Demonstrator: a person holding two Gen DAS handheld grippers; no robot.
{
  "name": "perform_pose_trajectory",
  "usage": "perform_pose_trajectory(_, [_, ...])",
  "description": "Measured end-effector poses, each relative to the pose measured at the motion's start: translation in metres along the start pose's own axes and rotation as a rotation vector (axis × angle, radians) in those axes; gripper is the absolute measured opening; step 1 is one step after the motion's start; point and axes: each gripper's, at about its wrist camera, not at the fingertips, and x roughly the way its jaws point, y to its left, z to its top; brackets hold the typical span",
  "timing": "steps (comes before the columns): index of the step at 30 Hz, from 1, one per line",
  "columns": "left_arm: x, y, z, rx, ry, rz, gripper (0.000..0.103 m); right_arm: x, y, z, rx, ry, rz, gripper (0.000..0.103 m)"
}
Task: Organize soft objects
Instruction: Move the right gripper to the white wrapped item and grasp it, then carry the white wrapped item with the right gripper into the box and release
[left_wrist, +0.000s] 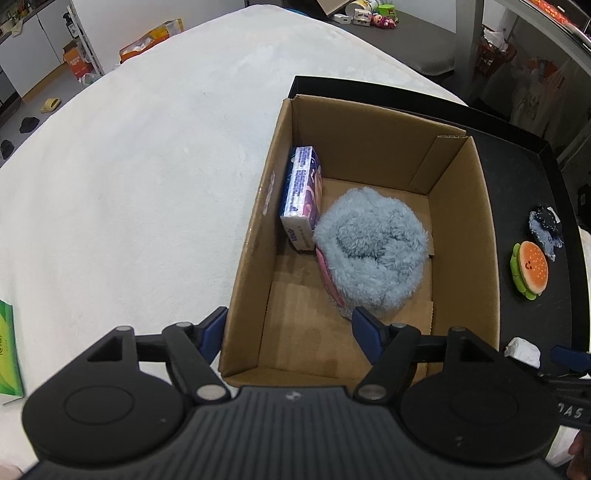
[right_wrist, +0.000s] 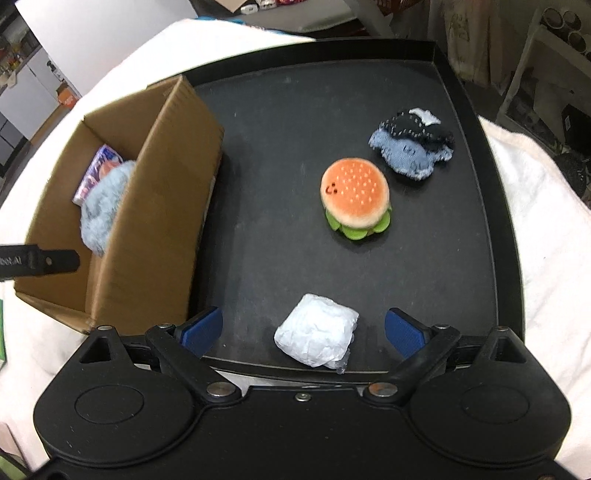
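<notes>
**Sorting soft items: both jaws open, nothing held**

Hovering over the cardboard box (left_wrist: 369, 155), the left gripper (left_wrist: 290, 334) has its jaws spread wide and empty. Inside the box, a fluffy blue plush (left_wrist: 371, 251) sits mid-floor, touching a tissue pack (left_wrist: 301, 195) that stands against the left wall. The right gripper (right_wrist: 303, 332) has its jaws open on either side of a white wrapped bundle (right_wrist: 317, 339) at the black tray's (right_wrist: 476, 92) near edge. Burger plush (right_wrist: 355, 197) mid-tray; denim cloth item (right_wrist: 413, 147) just beyond it, toward the far right corner.
</notes>
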Motion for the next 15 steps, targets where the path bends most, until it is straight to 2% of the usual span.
perform_pose_trajectory(2, [0.001, -0.001, 0.001, -0.001, 0.003, 0.003, 0.071, 0.005, 0.0, -0.002, -0.005, 0.011, -0.004, 0.094])
perform_pose_trajectory(5, [0.002, -0.002, 0.002, 0.0, 0.005, 0.008, 0.072, 0.011, -0.002, -0.005, -0.005, 0.042, 0.025, 0.078])
perform_pose_trajectory(7, [0.002, -0.003, 0.002, 0.002, 0.006, 0.011, 0.072, 0.013, -0.005, -0.006, 0.002, 0.06, 0.052, 0.05])
perform_pose_trajectory(15, [0.003, -0.002, 0.003, 0.0, 0.008, 0.01, 0.072, 0.003, -0.008, -0.005, -0.009, 0.014, 0.093, 0.048])
